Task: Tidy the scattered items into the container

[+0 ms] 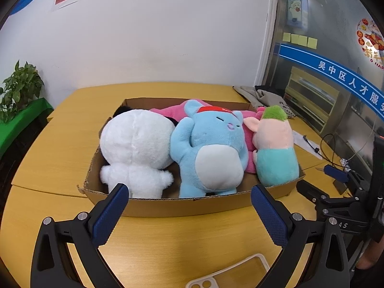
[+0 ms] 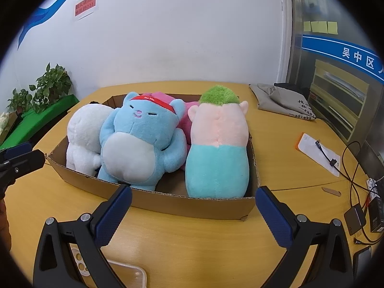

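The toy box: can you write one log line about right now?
cardboard box: holds white plush, blue plush, pink-green plush | left gripper: open, empty | right gripper: open, empty | phone case: on table

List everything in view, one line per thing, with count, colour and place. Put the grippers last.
cardboard box: one, brown, centre of the table
white plush: one, white, left end of the box
blue plush: one, blue with red headband, middle of the box
pink plush: one, pink, behind the blue plush, mostly hidden
green-haired plush: one, peach and teal, right end of the box
phone case: one, clear and white, table near edge
table: one, yellow wood
grey bag: one, grey, far right of the table
potted plants: green, far left
left gripper: black, blue pads, open, empty
right gripper: black, blue pads, open, empty
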The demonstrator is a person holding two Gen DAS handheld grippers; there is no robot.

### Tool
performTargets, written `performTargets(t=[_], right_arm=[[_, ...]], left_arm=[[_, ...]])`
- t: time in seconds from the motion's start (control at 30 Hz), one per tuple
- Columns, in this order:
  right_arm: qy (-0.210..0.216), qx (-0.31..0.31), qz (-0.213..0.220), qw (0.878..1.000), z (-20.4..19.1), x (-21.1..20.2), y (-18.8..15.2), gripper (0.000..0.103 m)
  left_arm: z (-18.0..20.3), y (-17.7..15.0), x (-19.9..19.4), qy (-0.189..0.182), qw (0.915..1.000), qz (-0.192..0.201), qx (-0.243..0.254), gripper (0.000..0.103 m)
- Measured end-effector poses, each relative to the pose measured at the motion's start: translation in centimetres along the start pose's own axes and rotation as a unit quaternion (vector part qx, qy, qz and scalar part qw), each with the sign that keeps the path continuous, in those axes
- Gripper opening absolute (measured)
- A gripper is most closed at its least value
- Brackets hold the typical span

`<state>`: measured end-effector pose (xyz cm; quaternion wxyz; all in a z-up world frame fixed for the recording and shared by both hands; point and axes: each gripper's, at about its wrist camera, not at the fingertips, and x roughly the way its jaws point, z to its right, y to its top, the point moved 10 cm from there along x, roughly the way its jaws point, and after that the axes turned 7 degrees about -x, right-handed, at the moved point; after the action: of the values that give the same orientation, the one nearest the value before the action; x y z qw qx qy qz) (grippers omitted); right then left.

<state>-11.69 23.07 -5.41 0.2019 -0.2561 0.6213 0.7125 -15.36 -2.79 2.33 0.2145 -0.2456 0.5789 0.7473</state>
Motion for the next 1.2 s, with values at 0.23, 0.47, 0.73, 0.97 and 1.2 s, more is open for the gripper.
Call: performTargets(t=[0.23, 0.47, 0.73, 0.97, 1.2], right_arm=[[-0.002, -0.001, 0.007, 1.0, -0.5, -0.4, 0.3, 0.102], [-0.005, -0.009, 0.008, 1.0, -1.7, -0.6, 0.4, 0.102], [0.002, -0.012, 0.007, 1.0, -2.6, -0.7, 0.2, 0.102], [0.034, -0.053, -0.04, 0.997, -4.9, -0.1, -4.0, 0.102], [0.06, -0.054, -0.126, 0.989, -6.1, 1.4, -11.6, 0.102]], left_arm=[[0.1, -0.9, 0.5, 0.002, 0.9998, -0.021, 0.007, 0.103], [0.4, -1.6, 0.7, 0.009, 0.9995, -0.026, 0.015, 0.103], [0.1, -1.9, 0.8, 0.012, 0.9994, -0.028, 0.017, 0.103], [-1.5, -5.8, 1.2, 0.012, 0.9968, -0.076, 0.019, 0.103], [-2.1, -13.2, 2.2, -0.011, 0.9849, -0.173, 0.0, 0.103]])
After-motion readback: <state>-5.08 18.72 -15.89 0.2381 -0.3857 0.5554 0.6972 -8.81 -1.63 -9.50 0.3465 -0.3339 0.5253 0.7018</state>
